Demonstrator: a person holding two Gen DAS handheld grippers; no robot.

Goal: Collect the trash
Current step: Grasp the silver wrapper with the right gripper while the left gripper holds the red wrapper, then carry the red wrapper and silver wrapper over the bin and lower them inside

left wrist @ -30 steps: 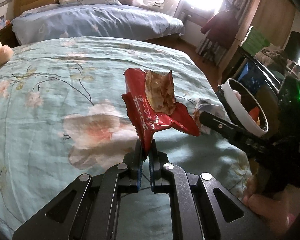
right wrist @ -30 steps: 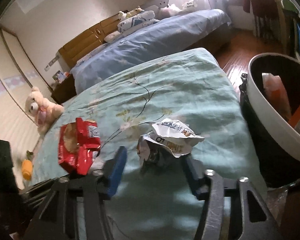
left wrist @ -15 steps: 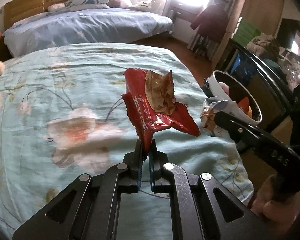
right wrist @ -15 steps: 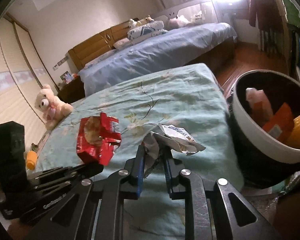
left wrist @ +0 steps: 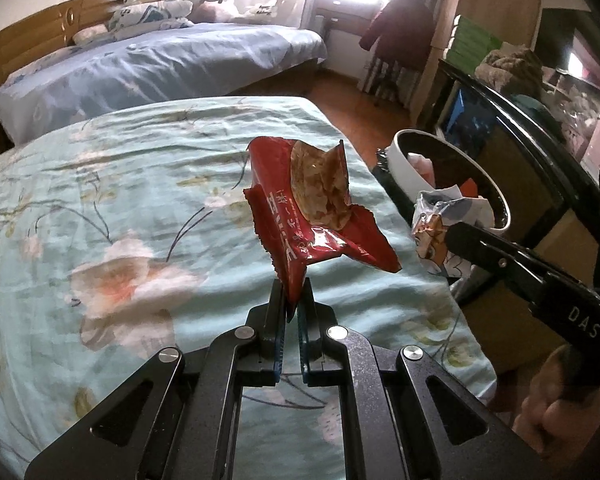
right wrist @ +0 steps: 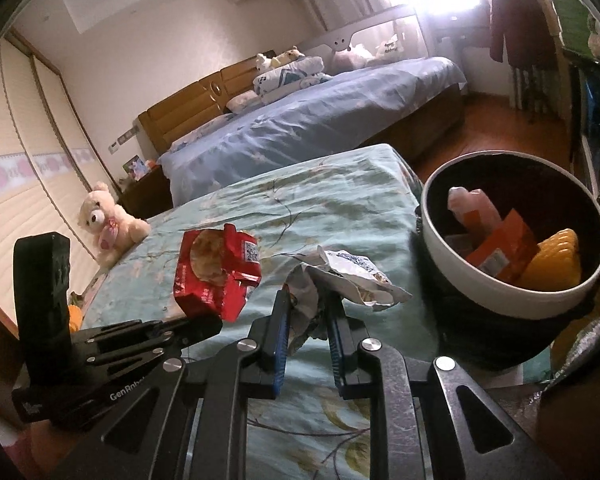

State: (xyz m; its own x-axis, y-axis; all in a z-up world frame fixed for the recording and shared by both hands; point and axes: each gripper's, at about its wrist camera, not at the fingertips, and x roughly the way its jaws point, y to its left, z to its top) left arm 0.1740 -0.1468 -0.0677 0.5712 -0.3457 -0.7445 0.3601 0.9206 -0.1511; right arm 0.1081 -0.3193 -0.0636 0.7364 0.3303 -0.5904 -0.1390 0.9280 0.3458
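My left gripper (left wrist: 291, 294) is shut on a red snack wrapper (left wrist: 308, 216) and holds it above the floral bed; the wrapper also shows in the right wrist view (right wrist: 216, 272). My right gripper (right wrist: 307, 304) is shut on a crumpled white wrapper (right wrist: 340, 276), lifted off the bed; this wrapper shows in the left wrist view (left wrist: 444, 224) just before the bin. A round trash bin (right wrist: 512, 296) with a white rim stands off the bed's right edge and holds several pieces of trash; it also shows in the left wrist view (left wrist: 404, 160).
The floral teal bed (left wrist: 140, 200) spreads under both grippers. A teddy bear (right wrist: 108, 220) sits at its far left edge. A second bed with blue covers (right wrist: 320, 120) stands behind. A dark cabinet (left wrist: 520, 128) rises beyond the bin.
My right gripper closed on the white wrapper and lifted it off the bed toward the bin. My left gripper kept hold of the red wrapper and swung slightly toward the bin.
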